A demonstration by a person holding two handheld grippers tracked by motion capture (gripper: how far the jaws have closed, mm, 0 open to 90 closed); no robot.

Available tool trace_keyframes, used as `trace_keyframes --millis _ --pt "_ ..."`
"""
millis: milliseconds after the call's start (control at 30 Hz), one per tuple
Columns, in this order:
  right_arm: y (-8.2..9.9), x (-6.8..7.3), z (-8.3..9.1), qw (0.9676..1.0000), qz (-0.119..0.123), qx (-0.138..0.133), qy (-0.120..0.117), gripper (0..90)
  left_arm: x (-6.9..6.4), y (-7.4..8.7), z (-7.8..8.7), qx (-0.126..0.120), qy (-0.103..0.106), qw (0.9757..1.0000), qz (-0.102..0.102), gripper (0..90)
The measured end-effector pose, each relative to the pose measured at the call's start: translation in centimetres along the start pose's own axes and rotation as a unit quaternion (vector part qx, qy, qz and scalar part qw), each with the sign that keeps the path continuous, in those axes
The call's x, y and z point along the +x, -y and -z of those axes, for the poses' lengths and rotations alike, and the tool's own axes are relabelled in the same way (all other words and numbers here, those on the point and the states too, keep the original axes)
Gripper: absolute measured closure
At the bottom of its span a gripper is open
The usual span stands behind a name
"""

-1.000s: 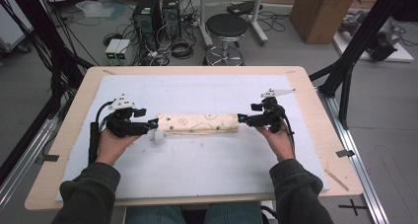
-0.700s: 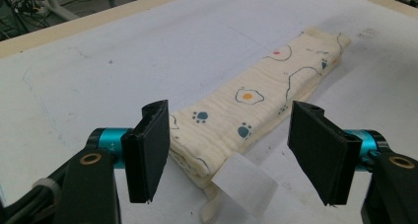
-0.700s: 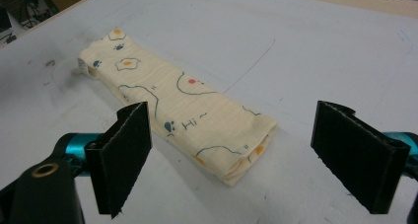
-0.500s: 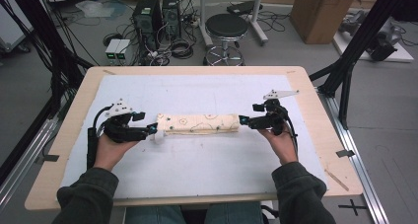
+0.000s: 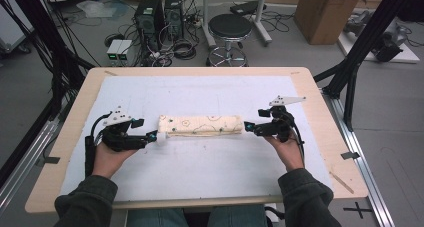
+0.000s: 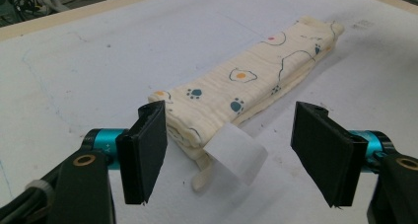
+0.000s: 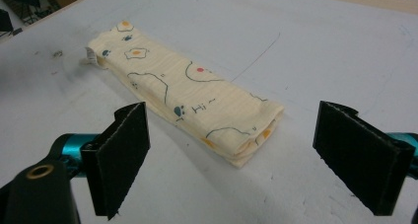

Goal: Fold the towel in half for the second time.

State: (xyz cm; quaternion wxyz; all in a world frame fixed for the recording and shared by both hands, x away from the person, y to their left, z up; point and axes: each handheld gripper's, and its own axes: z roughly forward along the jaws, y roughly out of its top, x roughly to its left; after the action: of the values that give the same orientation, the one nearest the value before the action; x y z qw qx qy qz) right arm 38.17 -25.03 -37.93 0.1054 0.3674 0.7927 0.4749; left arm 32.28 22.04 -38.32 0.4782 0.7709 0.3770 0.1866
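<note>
Both pairs of jaws stand apart, gripping nothing; those of the left gripper [image 6: 229, 157] have just been opening, with the end of the cloth and its white tag [image 6: 235, 154] between them. The right gripper [image 7: 256, 157] faces the other end. The long folded cream cotton cloth printed with eggs and paw marks [image 5: 201, 125] lies mid-bench [image 5: 210, 87]. A careless pinch on the top layer or tag alone would likely undo the folds.

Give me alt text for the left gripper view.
A folded cream cloth printed with eggs and paw prints lies lengthwise on a pale table cover, its white tag nearest. The left gripper frames that near end, jaws wide apart, not touching it.
</note>
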Motion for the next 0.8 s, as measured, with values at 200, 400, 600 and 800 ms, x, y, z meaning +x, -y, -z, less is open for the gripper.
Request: trace_keyframes --millis 200,400,600,800 --pt "0.7 0.2 0.2 1.0 0.008 0.002 0.002 12.6 -0.3 0.5 0.4 0.002 -0.002 1.0 -0.004 28.6" --pt "1.2 0.8 0.4 0.9999 0.012 0.001 0.0 12.5 -0.7 1.0 0.8 0.002 -0.001 1.0 -0.007 26.9" --pt "1.8 1.4 0.8 0.9999 0.016 0.0 0.0 12.3 -0.7 1.6 1.3 0.001 0.0 1.0 -0.004 24.9" --pt "2.6 1.6 1.2 0.9998 0.02 -0.004 0.001 12.1 -0.8 2.0 1.7 0.002 0.001 1.0 -0.003 23.4"
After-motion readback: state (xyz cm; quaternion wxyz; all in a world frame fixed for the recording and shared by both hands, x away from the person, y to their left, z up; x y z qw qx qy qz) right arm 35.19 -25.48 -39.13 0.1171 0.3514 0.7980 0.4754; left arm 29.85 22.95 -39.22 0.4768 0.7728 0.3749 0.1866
